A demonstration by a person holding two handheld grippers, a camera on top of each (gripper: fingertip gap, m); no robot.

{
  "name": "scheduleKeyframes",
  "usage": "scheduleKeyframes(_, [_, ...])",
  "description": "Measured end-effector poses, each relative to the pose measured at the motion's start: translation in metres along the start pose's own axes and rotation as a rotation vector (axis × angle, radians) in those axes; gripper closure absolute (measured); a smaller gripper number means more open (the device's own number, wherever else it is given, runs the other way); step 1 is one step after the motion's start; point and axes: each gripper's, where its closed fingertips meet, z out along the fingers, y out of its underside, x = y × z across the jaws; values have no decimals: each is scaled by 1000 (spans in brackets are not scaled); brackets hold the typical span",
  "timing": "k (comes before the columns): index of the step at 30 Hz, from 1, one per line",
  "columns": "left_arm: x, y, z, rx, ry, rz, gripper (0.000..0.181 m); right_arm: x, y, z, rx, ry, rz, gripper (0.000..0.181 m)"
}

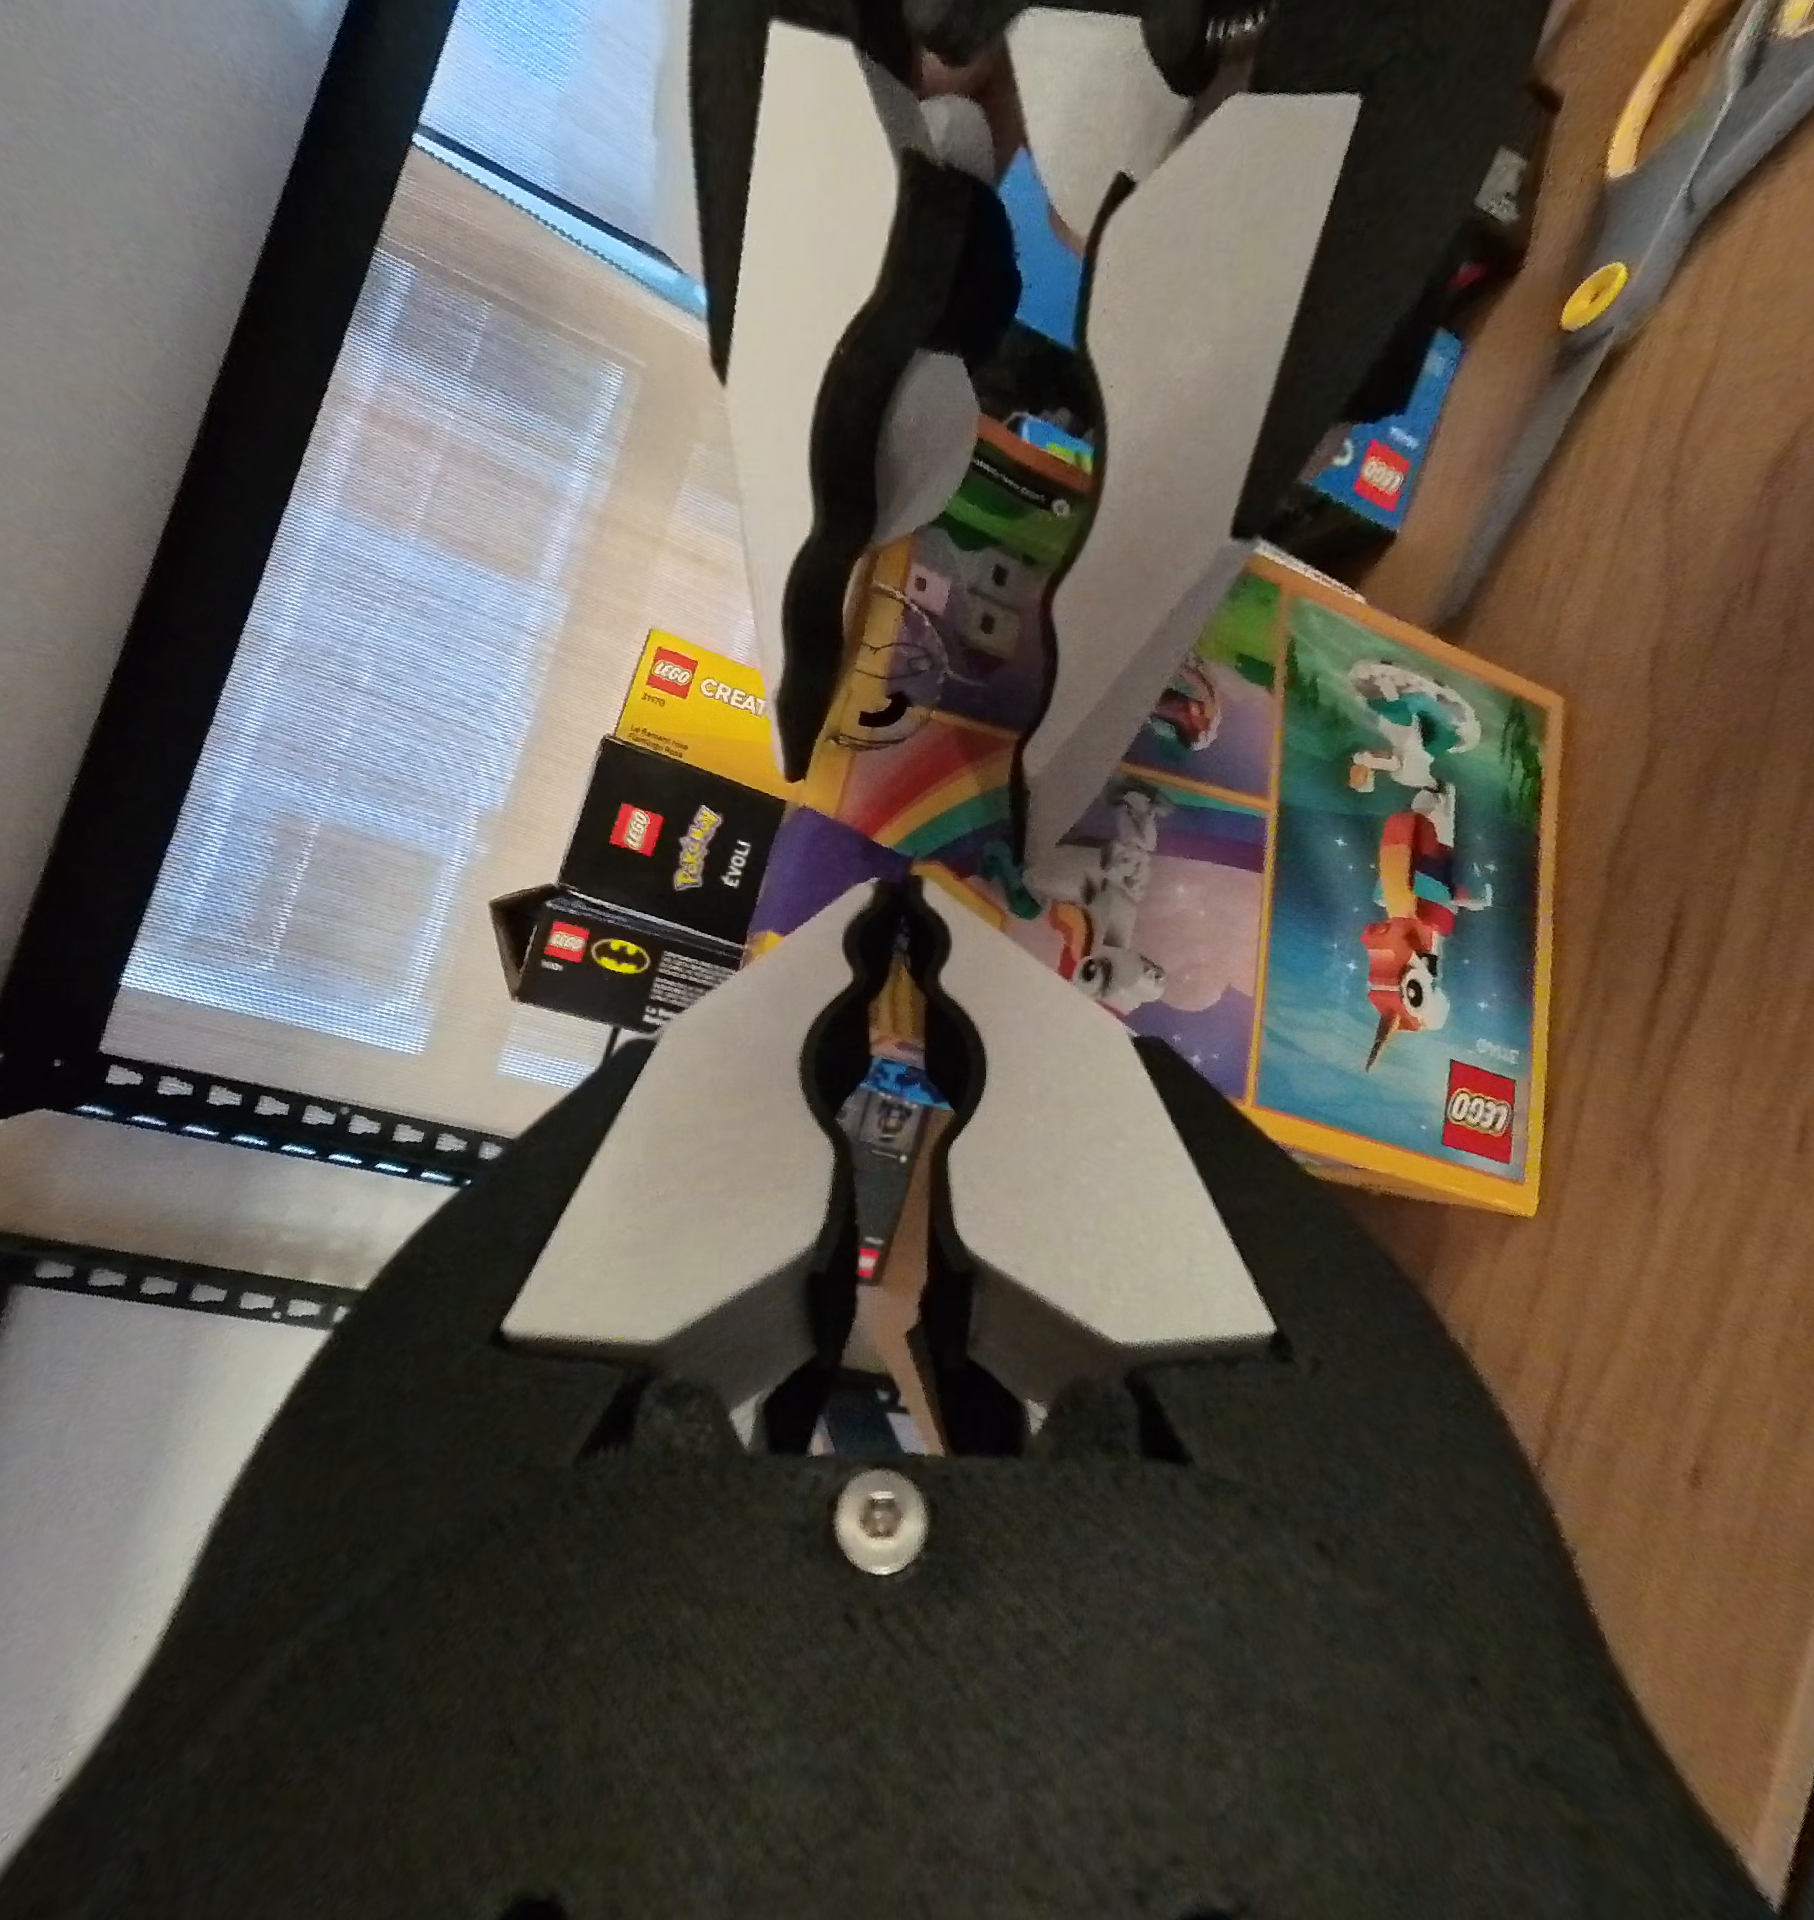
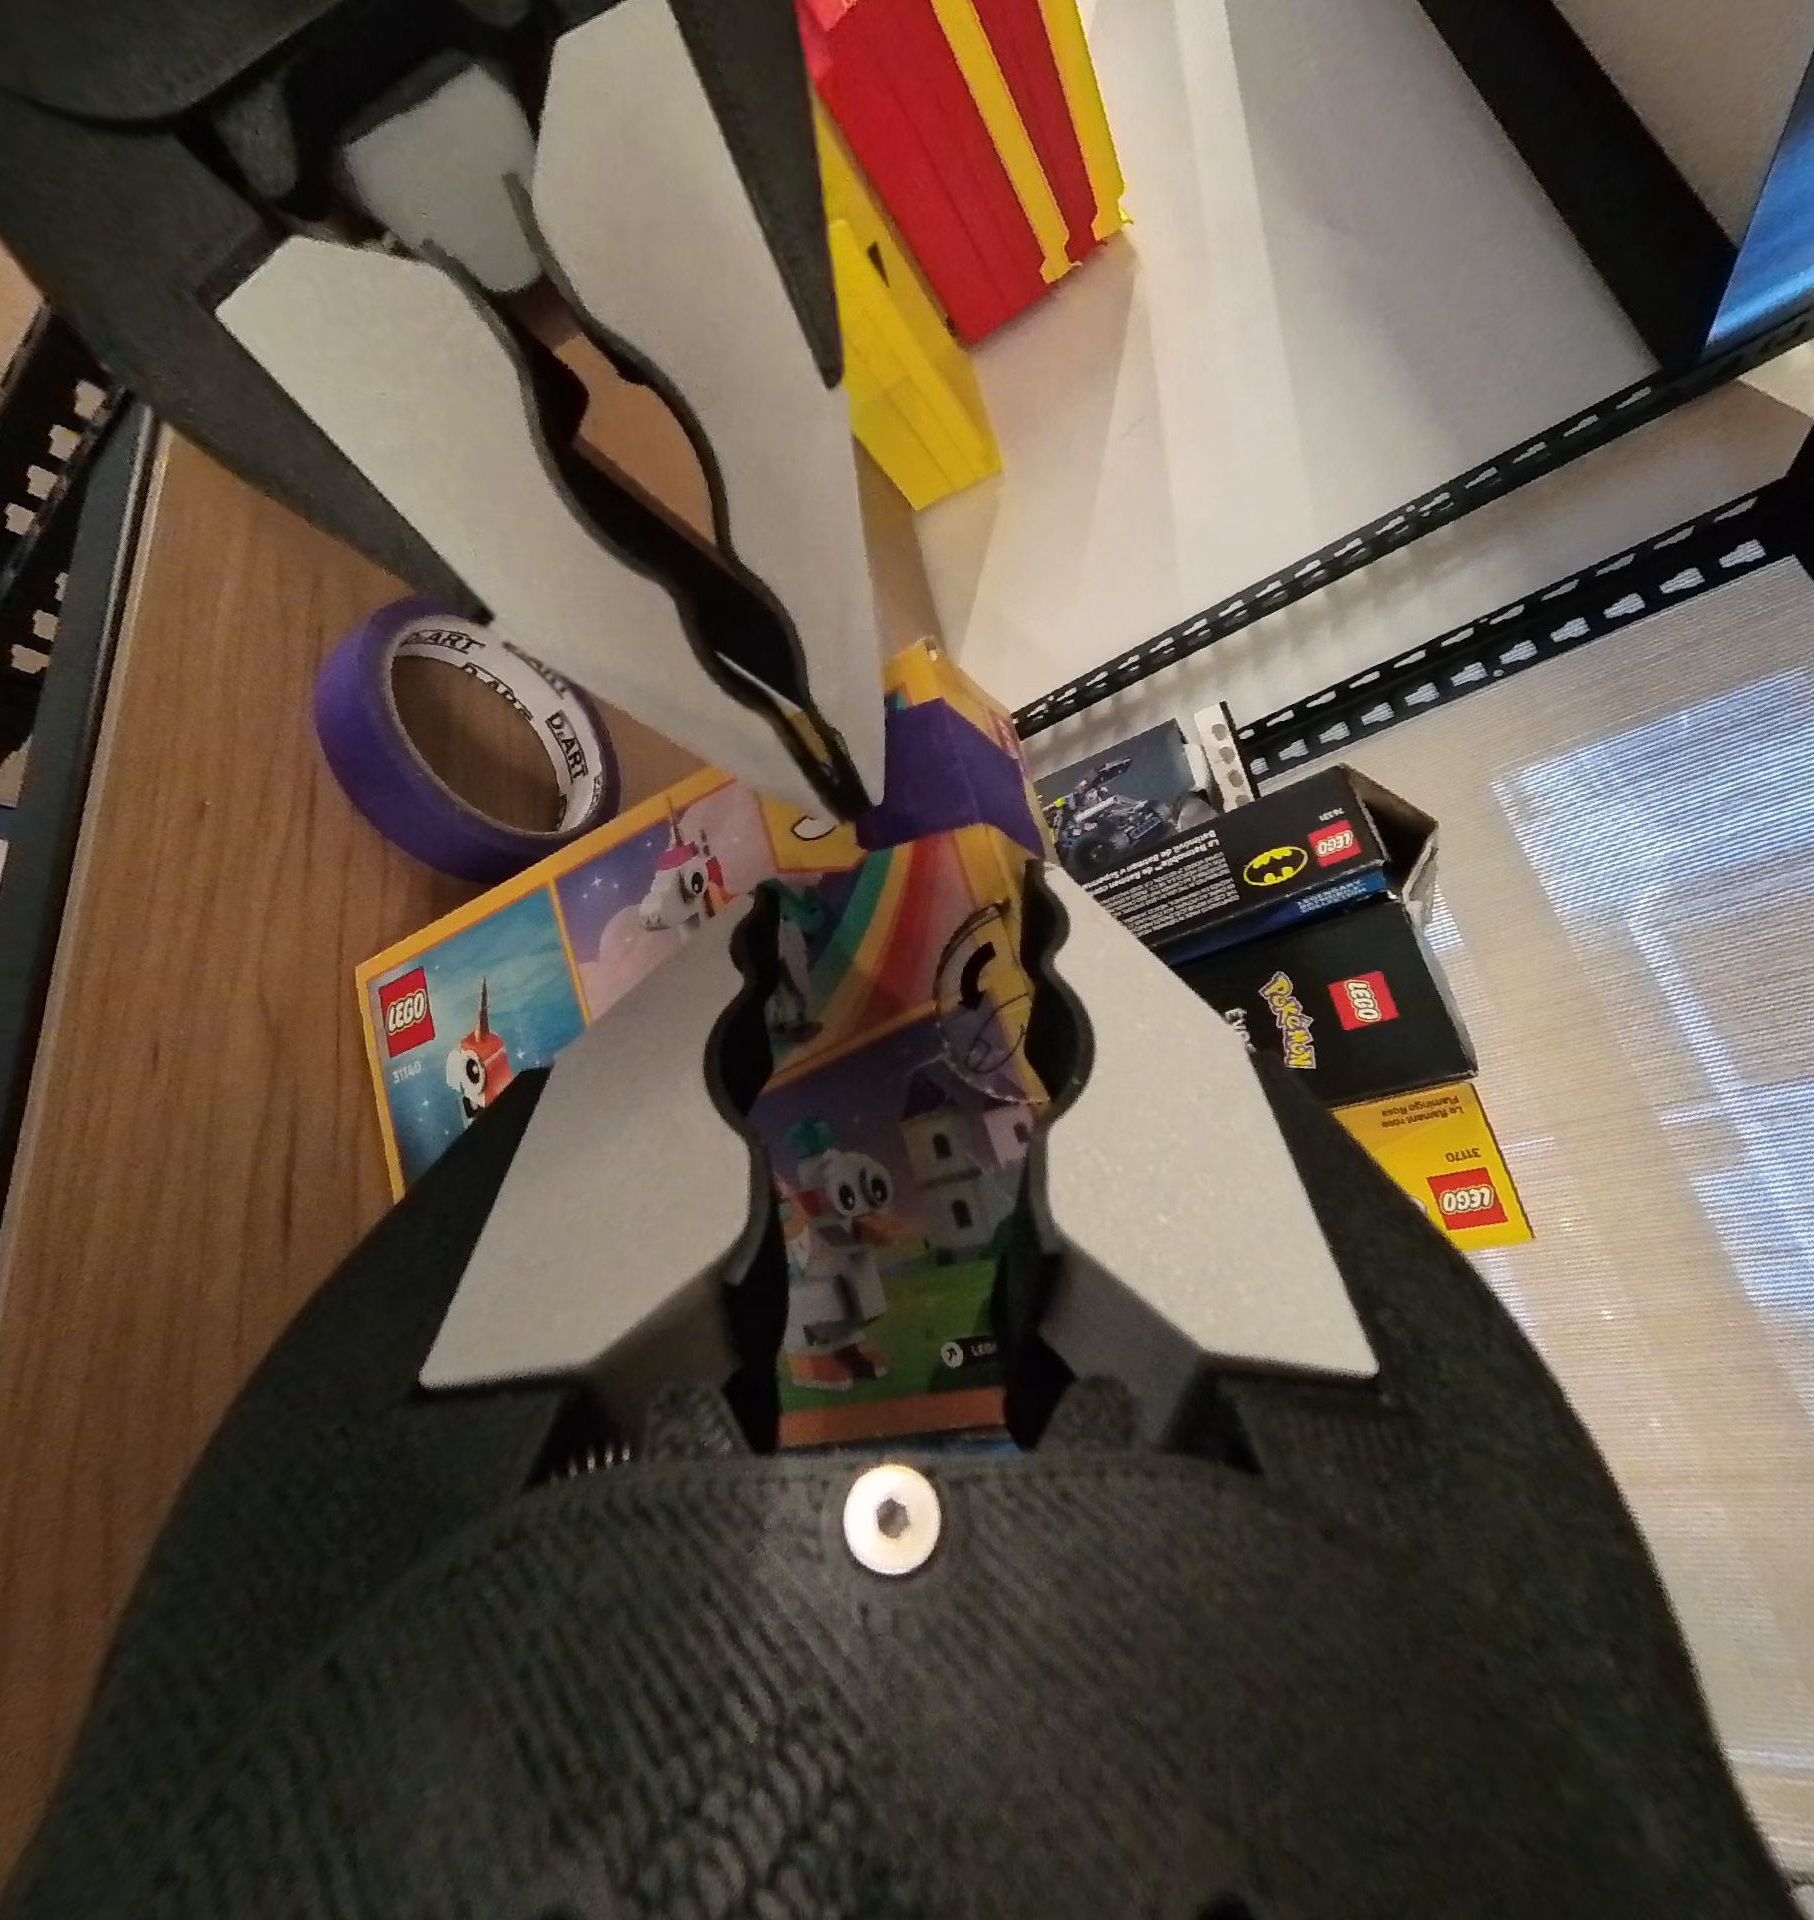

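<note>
Left wrist view: a purple strip (image 1: 830,862) at the box (image 1: 1402,883) edge is pinched by the left gripper (image 1: 898,883). The right gripper (image 2: 903,899) fingers are held part-open over the box; contact cannot be told. Unheld, the box could be dragged across the bench (image 1: 1661,935), or the strip torn.

wooden tabletop (image 2: 207,935) | lying on it: purple tape roll (image 2: 467,738), flat yellow-edged toy box (image 2: 487,987), grey-yellow tool (image 1: 1661,239) | black boxes (image 2: 1329,935) beside

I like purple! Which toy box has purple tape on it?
The rainbow unicorn box held in the right tool; the left tool pinches its purple tape. The other boxes show none.
</note>
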Motion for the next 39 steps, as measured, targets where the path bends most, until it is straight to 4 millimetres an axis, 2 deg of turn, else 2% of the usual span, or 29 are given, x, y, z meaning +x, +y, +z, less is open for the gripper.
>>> scheduleKeyframes(4, [0,-1,-1,32,8,-104,178,0,0,0,-2,2,1,135])
scheduleKeyframes(6, [8,-2,-1,44,65,-151,159,1,1,1,-9,10,-2,134])
scheduleKeyframes(7, [12,-3,0,47,95,-182,157,1,1,1,-8,14,-5,134])
scheduleKeyframes(11, [13,-4,-1,77,102,-230,160,0,0,0,8,4,17,136])
scheduleKeyframes(17, [24,-1,-2,95,226,-392,163,1,-1,0,7,8,10,135])
scheduleKeyframes(19, [11,-8,-10,153,199,-452,165,0,-1,-1,8,10,9,136])
scheduleKeyframes(21, [-18,-22,-25,258,130,-531,164,1,0,0,8,12,8,136])
scheduleKeyframes(23, [-44,-23,-31,285,47,-539,157,1,0,0,12,10,14,136])
scheduleKeyframes(24, [-49,-18,-29,260,29,-500,157,1,-1,-1,14,9,17,136])
scheduleKeyframes(27, [-43,-3,-10,165,66,-395,158,1,-1,-1,19,6,23,136])
scheduleKeyframes(29, [-36,2,-1,148,122,-393,153,1,0,-1,14,7,22,136])
scheduleKeyframes(35, [-41,9,-1,231,152,-607,145,1,-1,-1,26,-2,34,137])
scheduleKeyframes(39, [-41,14,1,321,181,-823,135,1,-1,-1,29,-3,33,137])
